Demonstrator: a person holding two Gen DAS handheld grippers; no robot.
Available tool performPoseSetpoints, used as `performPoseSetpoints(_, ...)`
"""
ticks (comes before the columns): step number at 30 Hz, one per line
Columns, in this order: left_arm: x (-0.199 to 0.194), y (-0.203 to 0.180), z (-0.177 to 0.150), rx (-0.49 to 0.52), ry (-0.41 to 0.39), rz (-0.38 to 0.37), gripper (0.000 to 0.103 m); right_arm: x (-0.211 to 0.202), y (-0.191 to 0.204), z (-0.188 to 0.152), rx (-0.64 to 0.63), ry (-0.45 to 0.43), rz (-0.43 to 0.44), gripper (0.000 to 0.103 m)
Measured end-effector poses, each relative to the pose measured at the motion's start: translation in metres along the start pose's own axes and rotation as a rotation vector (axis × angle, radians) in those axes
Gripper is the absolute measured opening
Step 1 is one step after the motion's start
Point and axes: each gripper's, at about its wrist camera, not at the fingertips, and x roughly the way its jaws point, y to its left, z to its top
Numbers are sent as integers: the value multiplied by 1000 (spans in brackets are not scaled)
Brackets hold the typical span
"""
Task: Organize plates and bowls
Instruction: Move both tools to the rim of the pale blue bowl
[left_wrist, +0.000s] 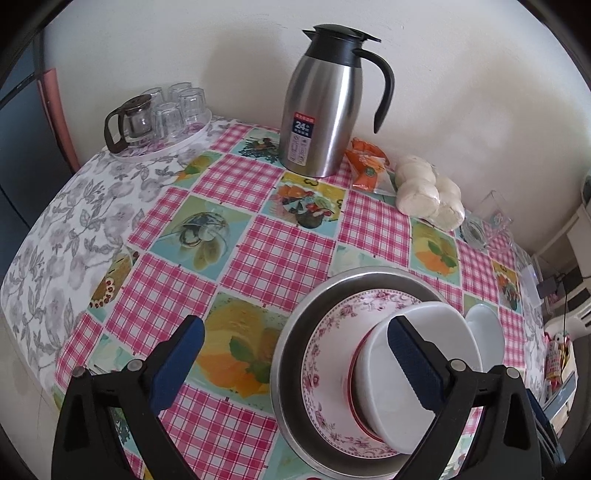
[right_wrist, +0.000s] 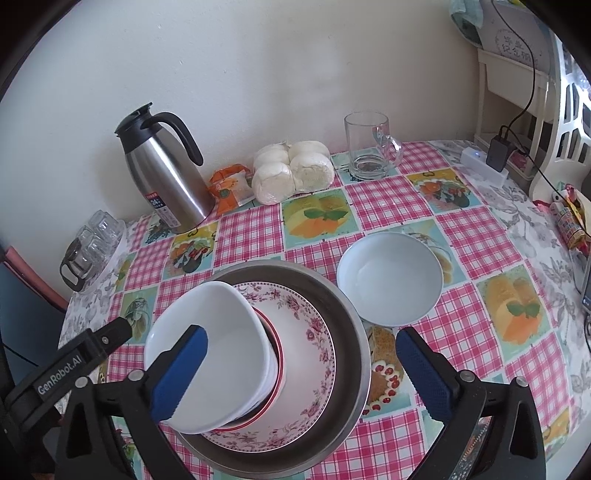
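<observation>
A steel pan (right_wrist: 347, 321) holds a pink floral plate (right_wrist: 314, 332) with a red-rimmed bowl (right_wrist: 275, 365) and a white bowl (right_wrist: 221, 343) stacked on it. The stack also shows in the left wrist view: pan (left_wrist: 291, 332), plate (left_wrist: 332, 332), white bowl (left_wrist: 436, 332). A separate white bowl (right_wrist: 389, 277) sits on the table right of the pan, seen too in the left wrist view (left_wrist: 485, 328). My left gripper (left_wrist: 295, 354) is open, its right finger over the stacked white bowl. My right gripper (right_wrist: 301, 369) is open over the stack, holding nothing.
A steel thermos jug (left_wrist: 325, 110) stands at the back by the wall, with an orange packet (left_wrist: 369, 166) and bagged white buns (right_wrist: 291, 170) beside it. A glass mug (right_wrist: 369, 147) is at back right. A tray of glasses with a small teapot (left_wrist: 159, 118) is at back left.
</observation>
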Motion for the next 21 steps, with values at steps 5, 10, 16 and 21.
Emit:
performPoseSetpoints(5, -1, 0, 0, -13, -9, -5, 100, -2, -1, 1, -1, -16, 7, 103)
performPoseSetpoints(10, -4, -9, -3, -3, -17, -15, 100, -5, -7, 3, 4, -30, 7, 103)
performPoseSetpoints(16, -8, -30, -8, 41, -25, -32, 100, -7, -25, 9, 36, -21, -7, 103)
performPoseSetpoints(21, -15, -51, -14, 79, -48, -57, 100, -11, -50, 15, 83, -21, -29, 103)
